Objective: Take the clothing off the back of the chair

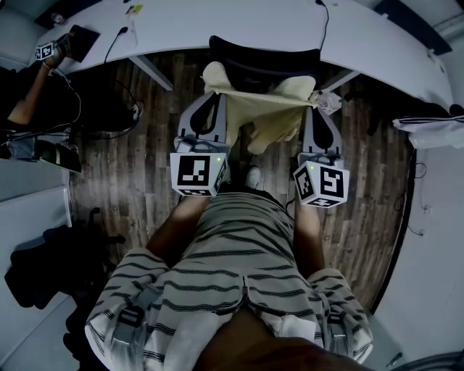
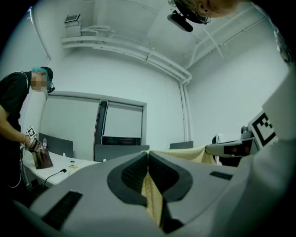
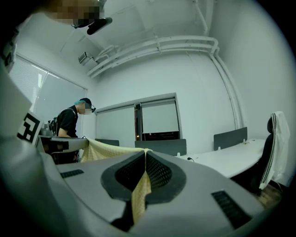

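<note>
Both tools are clamped on the clothing. The left gripper (image 2: 148, 178) has its jaws closed w/ a fold of the yellow garment (image 2: 155, 200) pinched between the pads. The right gripper (image 3: 144, 178) is the same, jaws together on its own corner of the fabric. From the head view the garment (image 1: 264, 119) is stretched between my two tips and sags in the middle, hanging below them. The black chair (image 1: 264, 54) sits just beyond the tips, pushed under the white desk (image 1: 239, 22).

Step in hand, as I judge it: get the cloth fully clear of the chair back.
- Grip firm on both sides, since only a thin edge is in each jaw and it could slip.
- Both tools level and moving together, so the top edge stays taut and neither corner gets yanked.
- Pull back toward me, away from the chair. I can't tell if the hanging part touches the backrest or seat, so I'd go slow in case it snags.

Writing: none readable. The garment shows no label or brand. The marker cubes (image 1: 197, 174) on my tools carry only black-and-white square patterns.
</note>
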`<state>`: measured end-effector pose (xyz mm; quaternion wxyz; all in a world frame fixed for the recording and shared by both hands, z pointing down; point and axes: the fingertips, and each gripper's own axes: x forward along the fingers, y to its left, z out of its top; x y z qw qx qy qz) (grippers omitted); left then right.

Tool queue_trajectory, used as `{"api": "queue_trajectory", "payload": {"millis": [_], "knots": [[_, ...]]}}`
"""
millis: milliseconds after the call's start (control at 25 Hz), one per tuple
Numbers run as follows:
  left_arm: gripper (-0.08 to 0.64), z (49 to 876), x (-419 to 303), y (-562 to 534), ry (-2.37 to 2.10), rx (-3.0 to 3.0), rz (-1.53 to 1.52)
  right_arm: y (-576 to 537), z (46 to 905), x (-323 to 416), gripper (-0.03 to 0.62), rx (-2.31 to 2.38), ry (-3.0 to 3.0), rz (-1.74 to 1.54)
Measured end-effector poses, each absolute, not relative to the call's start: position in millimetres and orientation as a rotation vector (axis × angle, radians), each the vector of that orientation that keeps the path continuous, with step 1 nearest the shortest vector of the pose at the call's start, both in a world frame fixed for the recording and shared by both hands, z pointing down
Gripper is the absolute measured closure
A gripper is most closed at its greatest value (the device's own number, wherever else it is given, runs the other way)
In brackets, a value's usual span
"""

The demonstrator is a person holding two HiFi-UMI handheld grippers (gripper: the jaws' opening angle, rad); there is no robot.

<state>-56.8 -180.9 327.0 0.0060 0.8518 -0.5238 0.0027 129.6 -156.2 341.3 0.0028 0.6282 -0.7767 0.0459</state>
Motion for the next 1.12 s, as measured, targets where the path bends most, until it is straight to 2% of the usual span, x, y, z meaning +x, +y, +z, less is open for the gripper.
{"api": "queue_trajectory", "payload": {"millis": [400,1120], "knots": [[0.534,360,-57,-180,-1.608,2.618,0.084,-157,374,128,0.571,1.939,-2.408,0.241],[0.534,392,-59,-167,-1.599,2.647,0.092,-141,409,123,0.571,1.924,-2.391,0.182]]}}
